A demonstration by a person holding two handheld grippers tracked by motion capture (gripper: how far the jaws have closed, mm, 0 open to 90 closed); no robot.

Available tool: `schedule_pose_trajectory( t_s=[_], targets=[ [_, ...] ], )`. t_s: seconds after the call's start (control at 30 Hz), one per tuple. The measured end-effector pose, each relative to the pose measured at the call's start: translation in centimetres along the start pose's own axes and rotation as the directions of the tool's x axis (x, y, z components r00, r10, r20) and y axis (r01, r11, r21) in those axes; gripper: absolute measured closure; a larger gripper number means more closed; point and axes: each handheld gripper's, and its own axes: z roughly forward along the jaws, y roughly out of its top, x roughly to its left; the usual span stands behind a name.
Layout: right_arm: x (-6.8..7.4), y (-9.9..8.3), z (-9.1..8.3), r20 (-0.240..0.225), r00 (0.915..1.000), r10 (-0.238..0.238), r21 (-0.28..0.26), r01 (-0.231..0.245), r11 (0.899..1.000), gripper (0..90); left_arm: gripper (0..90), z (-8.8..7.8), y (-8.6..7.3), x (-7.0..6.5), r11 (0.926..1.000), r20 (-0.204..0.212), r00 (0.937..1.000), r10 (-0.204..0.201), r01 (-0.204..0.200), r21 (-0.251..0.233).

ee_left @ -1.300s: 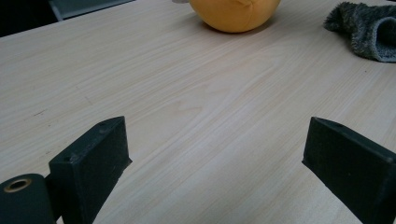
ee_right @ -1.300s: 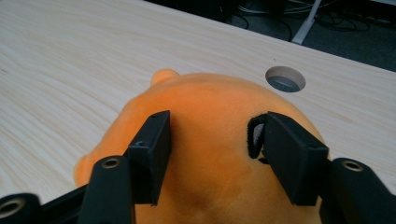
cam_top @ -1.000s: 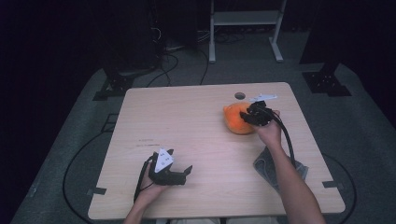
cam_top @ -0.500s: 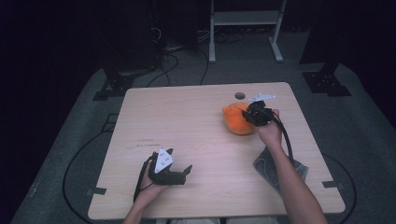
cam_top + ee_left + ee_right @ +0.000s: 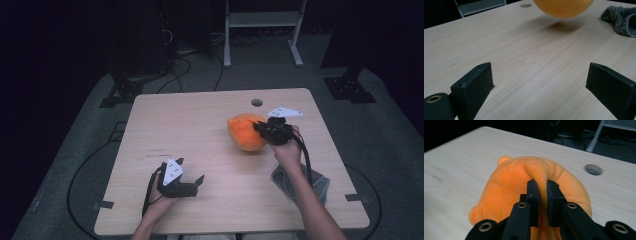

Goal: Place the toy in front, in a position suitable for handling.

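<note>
An orange plush toy (image 5: pixel 242 132) hangs just above the light wooden table (image 5: pixel 200 115) at its right middle, with a shadow under it. My right gripper (image 5: pixel 261 129) is shut on a pinched fold of the plush (image 5: pixel 509 180), and its jaws (image 5: pixel 542 187) stand nearly together with orange fabric between them. My left gripper (image 5: pixel 190 170) rests near the table's front left, open, with nothing between its fingers (image 5: pixel 474 82). The left gripper view shows the toy's underside (image 5: pixel 562 7) far ahead.
A grey fuzzy cloth (image 5: pixel 320 185) lies at the front right, partly under the right forearm, and appears again as a cloth (image 5: pixel 621 20) in the left gripper view. A round cable hole (image 5: pixel 256 102) sits near the far edge. Stands and cables surround the table on the floor.
The right gripper has closed on the plush toy and drawn it slightly toward the person and up off the table. The left gripper has not moved.
</note>
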Motion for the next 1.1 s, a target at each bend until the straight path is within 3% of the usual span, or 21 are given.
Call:
schedule_pose_trajectory(
  t_s=[0.03,0.07,0.1,0.17,0.2,0.27,0.4,0.63,0.73,0.9,1.0,1.1],
  targets=[
    [0.0,0.0,0.0,0.000,1.0000,0.000,0.000,0.000,1.000,81.8,6.4,0.0,0.0,0.0,1.0000,0.000,1.0000,0.000,0.000,0.000],
    [1.5,-0.6,-0.6,-0.033,0.9994,-0.004,-0.011,0.004,1.000,81.8,6.4,-0.1,0.0,0.0,1.0000,-0.005,1.0000,0.008,-0.008,-0.005],
    [1.5,-0.6,-0.6,-0.033,0.9994,-0.004,-0.011,0.004,1.000,81.8,6.4,-0.1,0.0,0.0,1.0000,-0.005,1.0000,0.008,-0.008,-0.005],
    [3.4,-1.5,-1.2,-0.053,0.9986,-0.008,-0.026,0.007,1.000,81.8,6.4,-0.2,0.1,-0.1,0.9999,-0.001,1.0000,0.002,-0.002,-0.014],
    [5.0,-2.3,-1.5,-0.050,0.9982,-0.034,-0.031,0.032,0.999,81.8,6.4,-0.3,0.2,-0.3,0.9997,0.004,1.0000,0.003,-0.003,-0.025],
    [5.5,-2.6,-1.6,-0.050,0.9980,-0.038,-0.031,0.036,0.999,81.8,6.4,-0.4,0.3,-0.5,0.9993,0.009,0.9999,0.007,-0.006,-0.037],
    [8.5,-4.6,-1.4,-0.044,0.9966,-0.069,-0.003,0.069,0.998,81.7,6.4,-0.7,0.8,-1.3,0.9971,0.040,0.9986,0.033,-0.030,-0.070],
    [10.7,-6.0,-2.3,-0.035,0.9970,-0.069,-0.008,0.069,0.998,81.4,6.4,-0.8,1.1,-2.0,0.9957,0.087,0.9954,0.041,-0.034,-0.087],
    [11.6,-6.4,-3.1,-0.067,0.9967,-0.047,-0.017,0.046,0.999,81.4,6.4,-0.8,1.2,-2.4,0.9947,0.107,0.9935,0.039,-0.028,-0.099],
    [12.3,-7.0,-3.1,-0.072,0.9963,-0.046,-0.014,0.045,0.999,80.0,6.5,-0.9,1.6,-3.0,0.9928,0.147,0.9890,0.015,0.003,-0.120],
    [12.4,-7.2,-3.1,-0.085,0.9953,-0.046,-0.018,0.045,0.999,73.1,6.6,-0.5,1.8,-3.7,0.9931,0.167,0.9858,0.023,-0.003,-0.117],
    [12.2,-7.1,-3.2,-0.110,0.9927,-0.049,-0.013,0.048,0.999,65.4,7.0,0.0,1.9,-4.1,0.9952,0.154,0.9874,0.038,-0.023,-0.095]
  ],
)
